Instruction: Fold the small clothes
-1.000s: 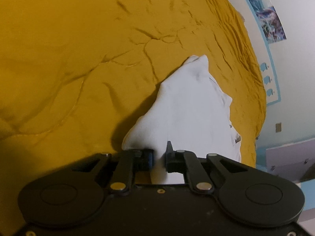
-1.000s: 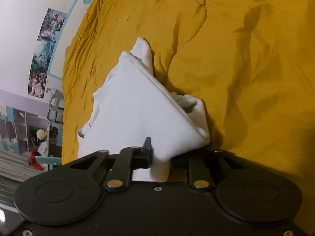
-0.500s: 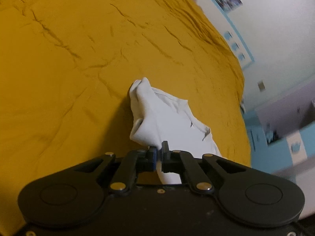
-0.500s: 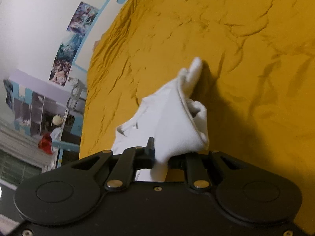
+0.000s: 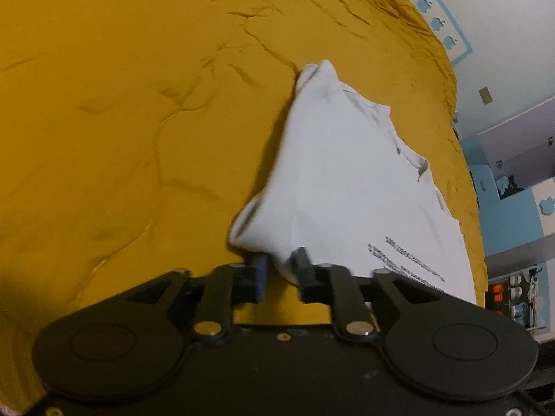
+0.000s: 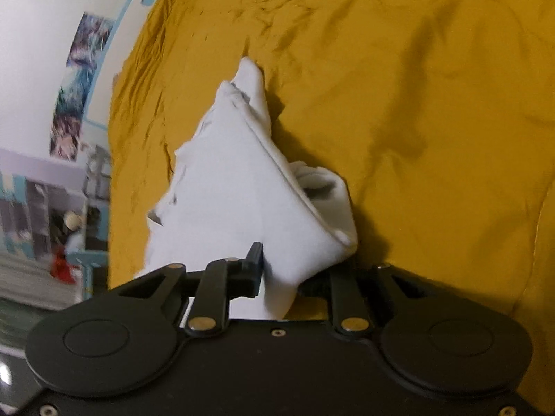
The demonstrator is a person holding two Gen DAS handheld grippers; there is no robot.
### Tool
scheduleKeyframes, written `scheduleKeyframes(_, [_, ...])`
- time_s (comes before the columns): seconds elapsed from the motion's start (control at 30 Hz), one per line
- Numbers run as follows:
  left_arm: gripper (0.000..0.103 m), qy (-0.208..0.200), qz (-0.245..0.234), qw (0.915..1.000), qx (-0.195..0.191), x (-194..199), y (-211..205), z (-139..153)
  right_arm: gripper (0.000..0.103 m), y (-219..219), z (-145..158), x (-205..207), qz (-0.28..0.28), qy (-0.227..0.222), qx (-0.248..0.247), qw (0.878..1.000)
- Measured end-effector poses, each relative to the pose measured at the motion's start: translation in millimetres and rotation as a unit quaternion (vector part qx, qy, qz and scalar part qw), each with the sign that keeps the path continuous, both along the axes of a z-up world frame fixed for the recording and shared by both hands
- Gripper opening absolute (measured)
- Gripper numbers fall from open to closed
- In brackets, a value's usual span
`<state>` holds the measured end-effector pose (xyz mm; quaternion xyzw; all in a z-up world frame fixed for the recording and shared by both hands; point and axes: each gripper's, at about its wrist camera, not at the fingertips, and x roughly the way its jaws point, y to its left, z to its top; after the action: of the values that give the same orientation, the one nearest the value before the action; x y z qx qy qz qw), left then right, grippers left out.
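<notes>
A small white garment (image 5: 340,180) with black printed text lies partly lifted over a mustard-yellow bedspread (image 5: 121,121). My left gripper (image 5: 280,270) is shut on a bunched corner of it at the lower edge. In the right wrist view the same white garment (image 6: 242,190) rises in a folded peak, and my right gripper (image 6: 277,270) is shut on its near edge. The cloth hides the right finger there. The garment's far tip rests on the bedspread (image 6: 416,104).
The bed's edge runs along the right in the left wrist view, with a white wall (image 5: 503,7) and blue shelving (image 5: 513,208) beyond. In the right wrist view a poster (image 6: 79,79) and shelves (image 6: 45,215) stand at the left.
Both grippers have kept hold of the garment and moved lower, toward the bed. The cloth spreads wider, and printed text shows in the left wrist view.
</notes>
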<state>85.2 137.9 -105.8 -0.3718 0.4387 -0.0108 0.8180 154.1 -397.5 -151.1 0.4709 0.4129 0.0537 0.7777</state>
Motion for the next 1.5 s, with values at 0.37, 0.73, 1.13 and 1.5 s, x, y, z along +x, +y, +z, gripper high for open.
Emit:
scheduleKeyframes(0.37, [0.028,-0.010,0.017,0.9998,0.003,36,-15,-6,0.045,20,10,1,0.008,-0.011,-0.045,0.999])
scheduleKeyframes(0.73, [0.005,-0.038,0.007,0.9992,0.006,10,-18,36,0.011,26,45,-8,0.035,-0.053,-0.079,0.995])
scheduleKeyframes(1.13, [0.018,0.013,-0.078,0.9886,0.128,-10,-45,25,0.025,-2,14,-30,0.040,0.006,-0.070,0.997])
scheduleKeyframes(1.5, [0.044,0.042,-0.113,0.9474,0.296,-14,-19,69,0.053,-13,93,-35,0.092,-0.060,-0.291,0.950])
